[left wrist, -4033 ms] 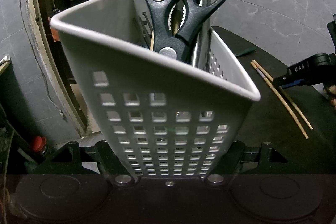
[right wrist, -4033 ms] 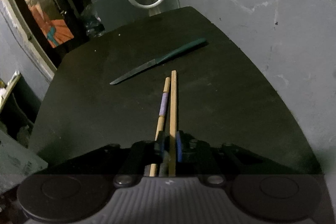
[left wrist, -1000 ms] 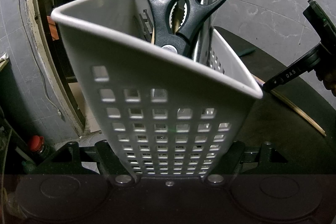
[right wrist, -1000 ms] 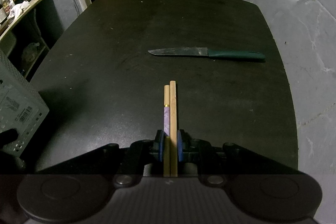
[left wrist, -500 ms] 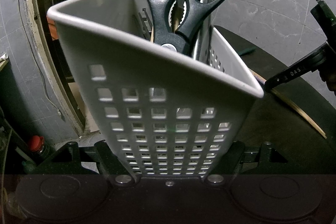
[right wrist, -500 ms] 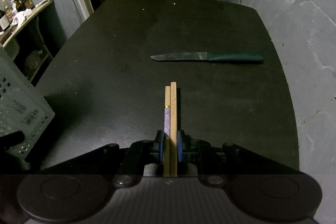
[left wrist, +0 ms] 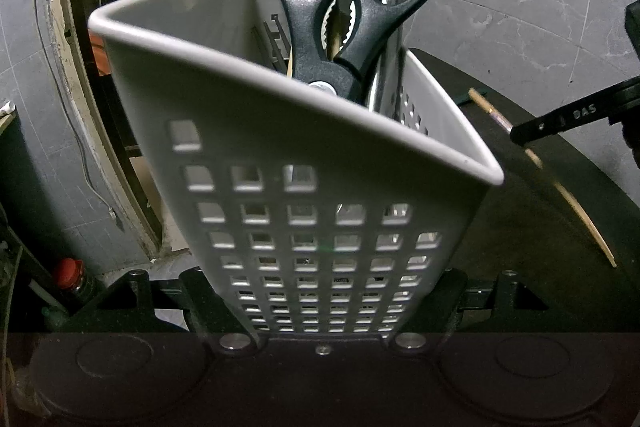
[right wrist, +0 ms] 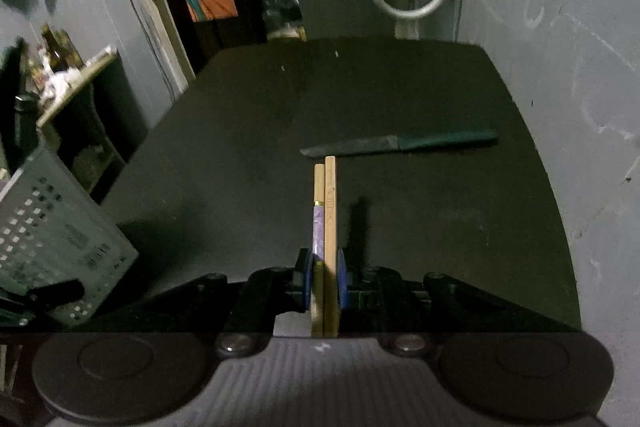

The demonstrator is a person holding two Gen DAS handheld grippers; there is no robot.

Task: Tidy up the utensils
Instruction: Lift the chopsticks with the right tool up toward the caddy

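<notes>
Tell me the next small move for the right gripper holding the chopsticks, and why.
Probably carry the chopsticks left toward the utensil holder, raising them above its rim. The right gripper is shut on the pair, clear of the black table, while the left gripper grips the tilted holder, already holding scissors. The knife lies on the table for later.

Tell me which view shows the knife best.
Right wrist: the knife lies whole on the dark table, blade and green handle both visible, beyond the chopsticks. In the left wrist view only a sliver of green handle shows behind the utensil holder.
</notes>
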